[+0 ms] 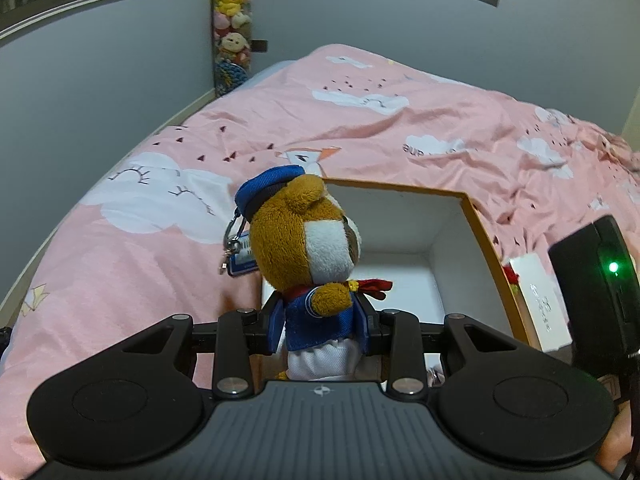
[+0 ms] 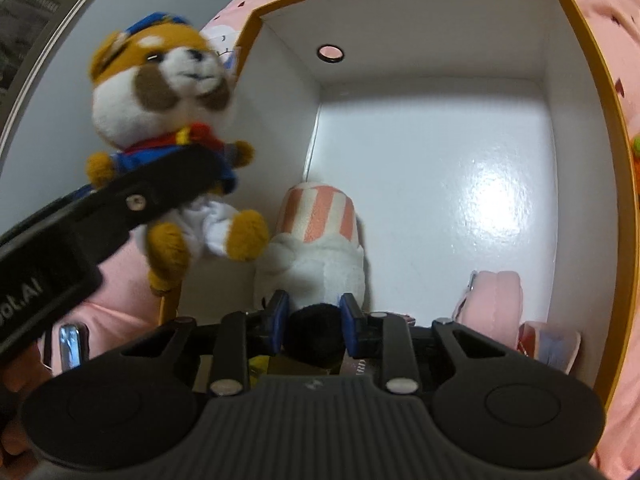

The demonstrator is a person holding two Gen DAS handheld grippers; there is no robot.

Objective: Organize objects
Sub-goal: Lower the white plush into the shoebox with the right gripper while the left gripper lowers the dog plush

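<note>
My left gripper point(image 1: 320, 320) is shut on a brown and white plush dog point(image 1: 308, 240) in a blue cap and sailor jacket, held upright above the near left corner of an open white box with an orange rim point(image 1: 476, 224). The dog also shows in the right wrist view point(image 2: 160, 92), held by the left gripper beside the box's left wall point(image 2: 280, 80). My right gripper point(image 2: 314, 320) is shut on a white plush toy with a pink striped hat and a black part point(image 2: 316, 248), low inside the box.
The box sits on a bed with a pink cloud-print cover point(image 1: 360, 120). A pink plush item point(image 2: 494, 296) lies in the box's near right corner. A white carton point(image 1: 540, 300) lies right of the box. A column of plush toys point(image 1: 232, 20) hangs in the wall corner.
</note>
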